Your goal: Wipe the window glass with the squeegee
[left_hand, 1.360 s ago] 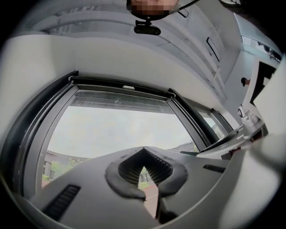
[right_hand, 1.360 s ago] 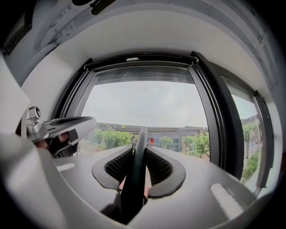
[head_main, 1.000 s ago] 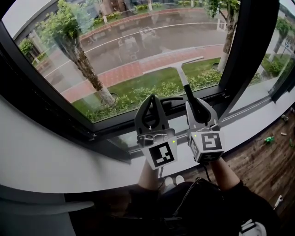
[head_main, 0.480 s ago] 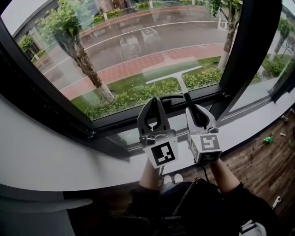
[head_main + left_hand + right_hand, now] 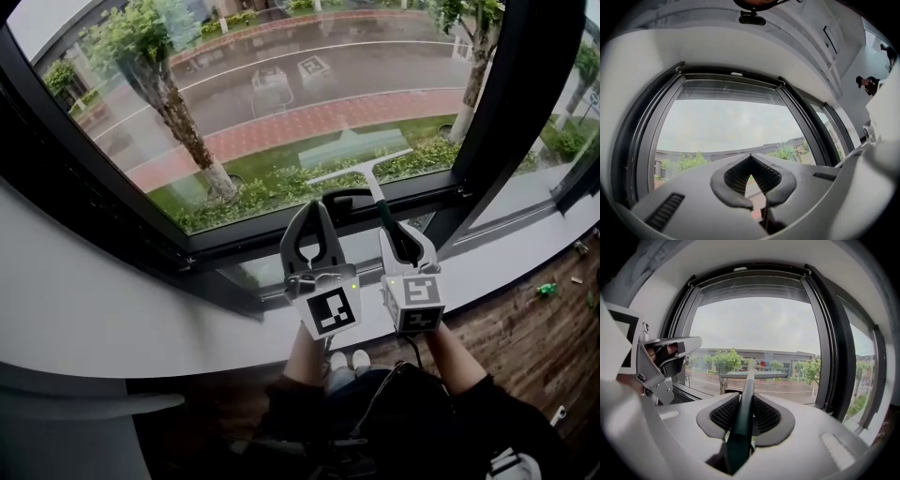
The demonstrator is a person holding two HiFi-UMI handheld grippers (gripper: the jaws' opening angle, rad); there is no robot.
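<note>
In the head view the squeegee (image 5: 362, 169) sits lower on the glass (image 5: 281, 103) than a second ago, near the bottom frame (image 5: 234, 246). The right gripper (image 5: 401, 240) clamps its handle, with the left gripper (image 5: 317, 211) just beside. The left gripper view shows jaws closed on nothing. The right gripper view shows jaws pinching the handle, blade against the glass.

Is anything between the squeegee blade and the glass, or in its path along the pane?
Nothing visible. The squeegee, clamped in the right gripper, faces bare glass. The left gripper sits beside the handle, off the pane. Only the bottom frame lies just below.
</note>
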